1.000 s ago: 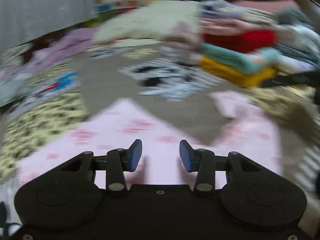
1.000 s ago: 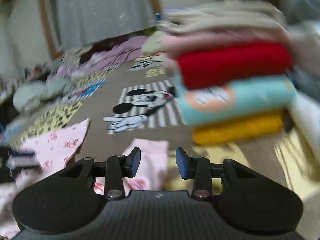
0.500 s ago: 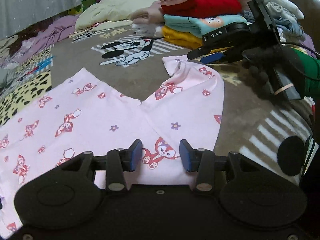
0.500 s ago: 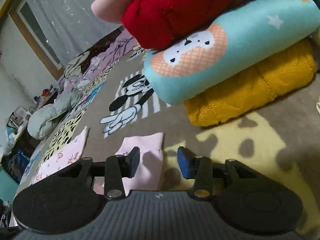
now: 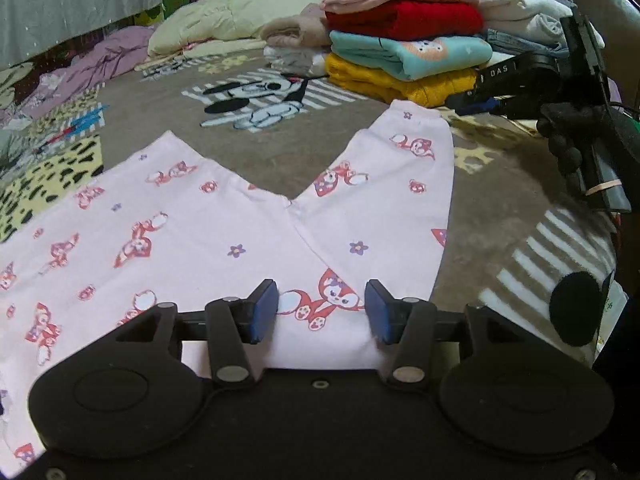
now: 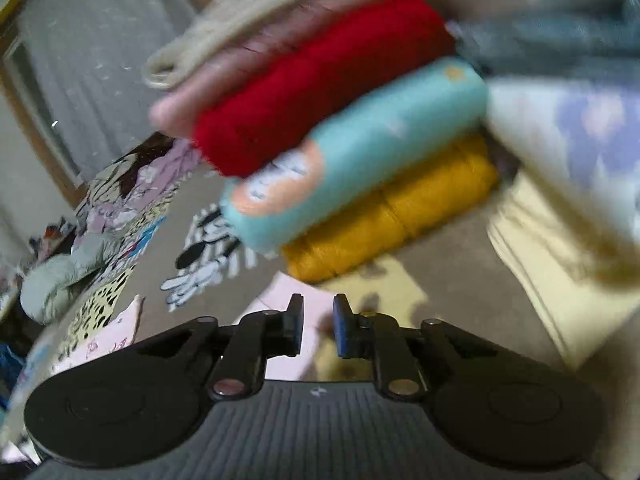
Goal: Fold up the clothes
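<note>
I am holding my left gripper (image 5: pixel 322 312) low over the waist end of the pink printed trousers (image 5: pixel 208 240), its fingers (image 5: pixel 264 311) standing well apart with a fox print showing between them, gripping nothing. The trousers are lying flat on the patterned blanket (image 5: pixel 280 148), spread in a V: one leg is running away toward 1 o'clock to its cuff, the other toward 10 o'clock. The cuff of the 1 o'clock leg is sitting just in front of the folded stack (image 5: pixel 404 36). My right gripper (image 6: pixel 318 330) is hovering at that cuff, and its fingers are drawn close with only a narrow gap; pink cloth is showing under the left one, but the blur is keeping me from telling whether any fabric is pinched. I am judging that the fold turns on that leg's long axis: the right hand is nearer the cuff, the left nearer the waist, so the cuff would be carried back toward 6 o'clock or across onto the other leg.
</note>
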The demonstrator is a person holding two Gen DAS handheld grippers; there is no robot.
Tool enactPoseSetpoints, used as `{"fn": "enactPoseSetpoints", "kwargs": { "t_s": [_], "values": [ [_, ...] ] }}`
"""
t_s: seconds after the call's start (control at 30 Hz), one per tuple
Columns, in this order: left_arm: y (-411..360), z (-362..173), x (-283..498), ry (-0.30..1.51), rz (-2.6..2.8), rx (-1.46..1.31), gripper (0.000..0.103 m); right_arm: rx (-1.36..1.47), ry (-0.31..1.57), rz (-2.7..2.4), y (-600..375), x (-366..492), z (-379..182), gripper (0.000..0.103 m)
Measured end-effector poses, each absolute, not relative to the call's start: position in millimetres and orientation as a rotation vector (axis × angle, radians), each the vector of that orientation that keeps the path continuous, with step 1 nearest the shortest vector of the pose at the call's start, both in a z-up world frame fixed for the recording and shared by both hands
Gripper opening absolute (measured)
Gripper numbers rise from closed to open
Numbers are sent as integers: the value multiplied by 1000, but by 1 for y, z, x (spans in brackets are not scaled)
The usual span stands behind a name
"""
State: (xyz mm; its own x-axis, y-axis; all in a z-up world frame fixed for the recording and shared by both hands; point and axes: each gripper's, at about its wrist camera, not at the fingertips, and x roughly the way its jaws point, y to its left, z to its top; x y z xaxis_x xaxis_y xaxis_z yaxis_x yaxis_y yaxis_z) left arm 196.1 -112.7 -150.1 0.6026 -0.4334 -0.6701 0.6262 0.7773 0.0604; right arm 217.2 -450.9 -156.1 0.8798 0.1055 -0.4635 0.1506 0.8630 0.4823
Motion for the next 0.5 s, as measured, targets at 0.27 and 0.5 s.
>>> {"fn": "enactPoseSetpoints", "kwargs": {
  "t_s": [0.27, 0.5],
  "values": [
    [-120, -152, 189, 677, -654, 310, 48, 462, 501, -101, -425, 235, -159, 37],
    [-121, -157, 191, 693, -659, 305, 48, 614, 561, 0, -456, 252, -186, 22]
  ]
}}
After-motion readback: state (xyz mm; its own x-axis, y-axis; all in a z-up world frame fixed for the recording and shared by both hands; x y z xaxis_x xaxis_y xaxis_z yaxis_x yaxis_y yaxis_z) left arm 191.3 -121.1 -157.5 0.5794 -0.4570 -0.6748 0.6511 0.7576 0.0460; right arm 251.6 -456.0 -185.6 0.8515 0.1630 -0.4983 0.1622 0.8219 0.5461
